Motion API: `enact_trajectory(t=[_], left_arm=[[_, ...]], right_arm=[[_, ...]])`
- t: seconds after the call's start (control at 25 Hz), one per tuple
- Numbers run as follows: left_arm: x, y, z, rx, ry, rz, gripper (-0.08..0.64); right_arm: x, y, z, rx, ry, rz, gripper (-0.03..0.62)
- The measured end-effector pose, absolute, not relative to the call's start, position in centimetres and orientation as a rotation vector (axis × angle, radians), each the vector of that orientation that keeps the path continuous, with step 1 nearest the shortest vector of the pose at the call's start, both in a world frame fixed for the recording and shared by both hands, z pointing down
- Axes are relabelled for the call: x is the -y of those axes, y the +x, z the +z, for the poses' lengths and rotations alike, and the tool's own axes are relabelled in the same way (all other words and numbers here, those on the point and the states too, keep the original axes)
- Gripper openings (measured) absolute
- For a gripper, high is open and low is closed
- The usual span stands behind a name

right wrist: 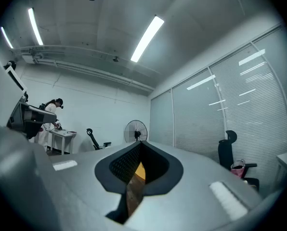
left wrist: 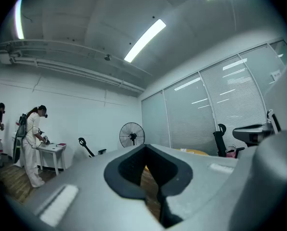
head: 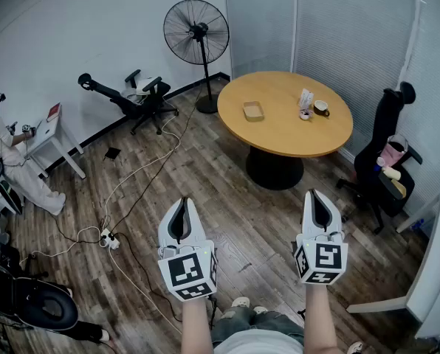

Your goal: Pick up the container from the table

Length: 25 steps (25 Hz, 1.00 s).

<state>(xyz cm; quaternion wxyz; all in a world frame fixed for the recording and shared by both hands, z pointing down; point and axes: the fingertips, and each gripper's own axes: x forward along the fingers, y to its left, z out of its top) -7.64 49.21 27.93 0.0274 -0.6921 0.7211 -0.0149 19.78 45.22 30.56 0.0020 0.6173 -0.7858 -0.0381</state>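
Note:
The container (head: 253, 110) is a small shallow tan tray lying on the left part of a round wooden table (head: 279, 135), well ahead of me across the floor. Both grippers are held level over the wooden floor, far short of the table. My left gripper (head: 183, 200) has its jaws together with nothing between them, and in the left gripper view its tips (left wrist: 144, 147) meet. My right gripper (head: 316, 193) is shut and empty too; its tips (right wrist: 140, 144) touch in the right gripper view. A sliver of the yellow table shows through the right jaws.
A cup (head: 321, 108) and a white packet (head: 306, 98) sit right of the tray. A standing fan (head: 196, 32) is behind the table, a black chair (head: 386, 161) to its right. Cables and a power strip (head: 109, 239) cross the floor at left. A person (head: 13, 161) stands at a small desk.

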Motion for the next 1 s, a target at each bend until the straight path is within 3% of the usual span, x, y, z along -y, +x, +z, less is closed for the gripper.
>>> enact_trajectory(t=[0.84,0.92,1.0], left_arm=[[-47.0,-9.5,28.7,-2.241,-2.144,-0.035,0.001],[-46.5,-9.8,28.7,-2.232,-2.148,-0.035,0.002],[-46.1,-10.2,28.8,-2.222,-2.154,-0.037,0.001]], right_arm=[[-43.2,18.6,30.9,2.454,1.973,-0.087,0.022],[-42.8,18.4,31.0,2.474,1.985,-0.057,0.059],[-42.6,17.9,31.1,2.501,1.988,-0.037,0.151]])
